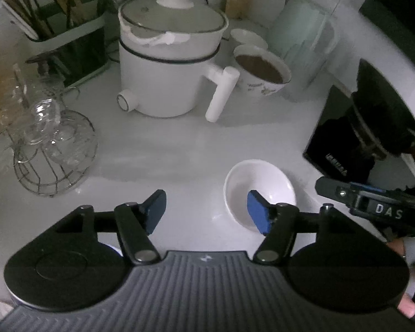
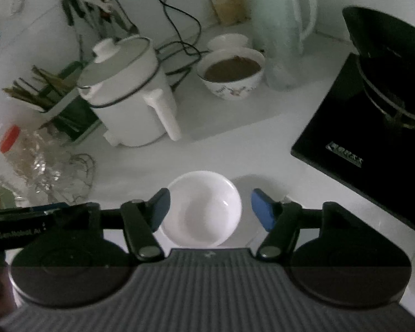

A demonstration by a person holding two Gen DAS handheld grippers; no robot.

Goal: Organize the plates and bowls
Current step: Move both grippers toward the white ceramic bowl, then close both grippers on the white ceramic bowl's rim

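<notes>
Both tongs are spread wide, holding nothing. The right tongs [image 2: 210, 210] straddle the small white bowl [image 2: 202, 210] on the tabletop [image 2: 235, 149]. The left tongs [image 1: 206, 211] hover just beside it.

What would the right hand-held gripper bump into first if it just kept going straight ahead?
Most likely the small white bowl, which sits right between the open right hand-held gripper. Depth is hard to judge, so it could pass just above the rim.
</notes>
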